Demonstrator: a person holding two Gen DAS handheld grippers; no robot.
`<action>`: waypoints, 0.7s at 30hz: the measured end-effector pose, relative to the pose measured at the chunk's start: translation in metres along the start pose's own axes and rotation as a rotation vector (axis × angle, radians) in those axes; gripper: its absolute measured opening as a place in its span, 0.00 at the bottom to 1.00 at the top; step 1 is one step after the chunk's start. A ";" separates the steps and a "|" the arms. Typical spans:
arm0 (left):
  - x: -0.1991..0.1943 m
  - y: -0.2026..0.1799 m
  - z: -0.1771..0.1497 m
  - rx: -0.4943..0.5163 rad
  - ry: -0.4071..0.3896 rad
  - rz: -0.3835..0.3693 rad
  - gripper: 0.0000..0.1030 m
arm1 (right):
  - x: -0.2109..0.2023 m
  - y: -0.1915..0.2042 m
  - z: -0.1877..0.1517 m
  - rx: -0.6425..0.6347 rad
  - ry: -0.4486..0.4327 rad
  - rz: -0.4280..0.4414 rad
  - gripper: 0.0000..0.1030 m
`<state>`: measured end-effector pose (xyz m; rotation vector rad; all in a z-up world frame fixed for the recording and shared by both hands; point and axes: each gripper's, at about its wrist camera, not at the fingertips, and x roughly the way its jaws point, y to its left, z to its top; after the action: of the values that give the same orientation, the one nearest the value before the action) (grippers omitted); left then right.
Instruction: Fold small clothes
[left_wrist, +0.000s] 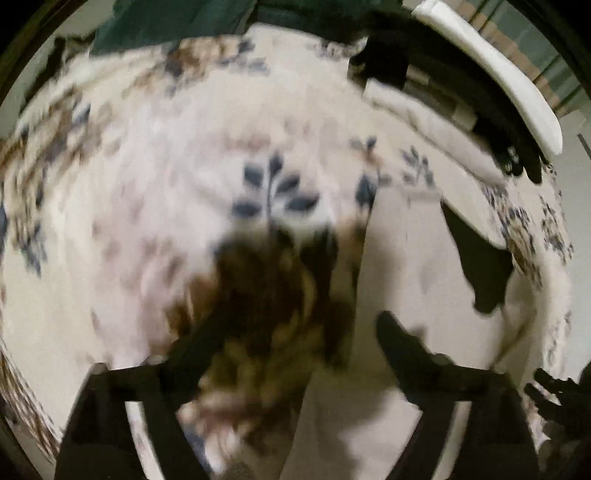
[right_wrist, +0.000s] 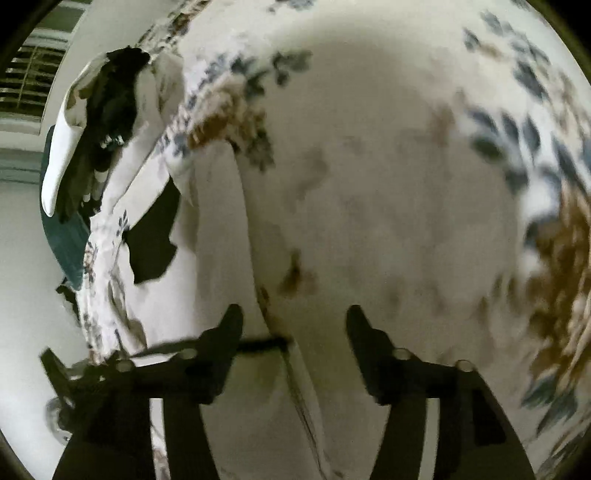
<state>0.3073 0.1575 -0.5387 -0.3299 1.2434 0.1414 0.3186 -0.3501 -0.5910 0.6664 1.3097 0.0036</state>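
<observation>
A plain cream garment lies on a white bedspread with blue and brown flowers. In the right wrist view the cream garment fills the middle, its folded edge running down between the fingers. My left gripper is open just above the spread at the garment's left edge; the view is blurred. My right gripper is open and empty right over the garment, its left fingertip by the fold edge.
A black cloth piece lies on the cream fabric, also in the right wrist view. A pile of dark and white clothes sits beside a white curved rail. A teal cloth hangs at the bed's edge.
</observation>
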 end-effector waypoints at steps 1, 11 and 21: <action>0.001 -0.003 0.006 0.010 -0.011 0.000 0.85 | 0.001 0.003 0.006 -0.008 -0.007 -0.005 0.62; 0.069 -0.076 0.081 0.261 0.067 0.064 0.84 | 0.044 0.077 0.103 -0.178 -0.025 -0.155 0.71; 0.078 -0.101 0.093 0.398 0.095 -0.047 0.02 | 0.079 0.100 0.122 -0.229 0.026 -0.148 0.10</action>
<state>0.4451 0.0862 -0.5685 -0.0201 1.3244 -0.1635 0.4858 -0.2943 -0.6037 0.3746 1.3566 0.0417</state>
